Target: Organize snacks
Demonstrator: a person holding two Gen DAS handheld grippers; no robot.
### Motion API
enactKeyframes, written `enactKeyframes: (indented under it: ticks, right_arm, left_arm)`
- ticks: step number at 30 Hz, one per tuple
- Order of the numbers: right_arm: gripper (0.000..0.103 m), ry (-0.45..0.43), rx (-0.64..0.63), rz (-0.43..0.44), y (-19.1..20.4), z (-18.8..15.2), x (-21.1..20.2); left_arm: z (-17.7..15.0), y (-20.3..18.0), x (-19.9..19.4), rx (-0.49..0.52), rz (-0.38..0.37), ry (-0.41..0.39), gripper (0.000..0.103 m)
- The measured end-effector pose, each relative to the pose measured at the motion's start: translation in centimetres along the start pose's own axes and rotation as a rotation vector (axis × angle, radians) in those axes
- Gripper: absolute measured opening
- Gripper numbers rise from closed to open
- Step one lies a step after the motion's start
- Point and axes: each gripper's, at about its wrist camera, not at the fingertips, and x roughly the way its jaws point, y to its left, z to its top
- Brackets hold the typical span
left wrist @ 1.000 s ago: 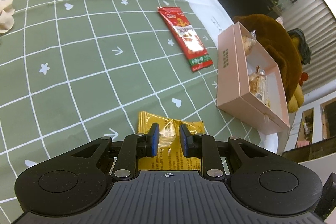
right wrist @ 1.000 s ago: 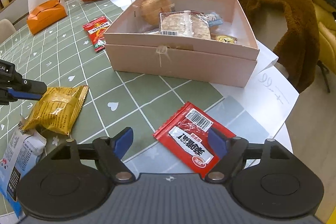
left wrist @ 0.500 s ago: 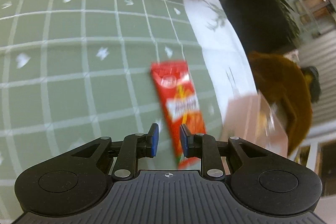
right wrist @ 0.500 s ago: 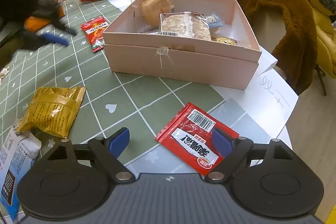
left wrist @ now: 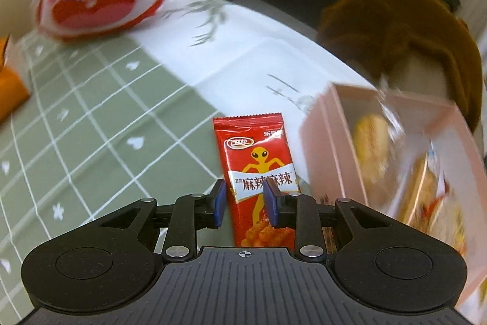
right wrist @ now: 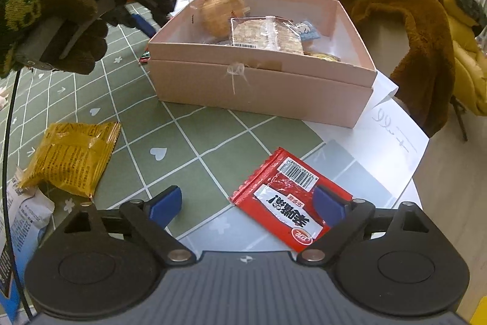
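glossy foil packet [left wrist: 258, 172], seemingly matt cardboard box [right wrist: 258, 87]

left gripper [left wrist: 245, 203] narrow (opening), right gripper [right wrist: 246, 203] wide

Pink box [right wrist: 261, 93], red packet [left wrist: 258, 172] (yellow alien), green white-gridded tablecloth [left wrist: 91, 118]

Table [right wrist: 213, 142] in green grid cloth; pink box [right wrist: 258, 90], yellow packet [right wrist: 73, 157], two red packets [right wrist: 292, 206] [left wrist: 258, 166] lying on it
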Motion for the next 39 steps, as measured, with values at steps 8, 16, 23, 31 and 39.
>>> enactKeyframes:
  ticks: [8, 16, 23, 31, 39]
  right_arm:
    - [0.096, 0.005, 0.021, 0.03, -0.5, 0.2, 0.0]
    - [0.095, 0.024, 0.053, 0.054, -1.1, 0.4, -0.2]
    - [0.091, -0.008, 0.047, 0.176, 1.7, 4.0, -1.6]
    - [0.072, 0.118, 0.085, 0.389, 6.0, 16.8, -0.1]
    - [0.067, 0.389, 0.017, 0.186, 11.4, 22.9, 9.8]
  left_arm:
    - [-3.8, 0.8, -2.6, 0.126, -0.034, 0.002, 0.033]
    - [-7.9, 2.0, -5.4, 0.143, -0.061, 0.06, 0.037]
    - [-11.0, 6.2, -9.3, -0.14, -0.215, 0.028, 0.034]
    - [-12.2, 10.2, -12.9, -0.297, -0.162, 0.018, 0.033]
    - [-13.0, 11.0, -13.0, -0.303, -0.197, 0.009, 0.033]
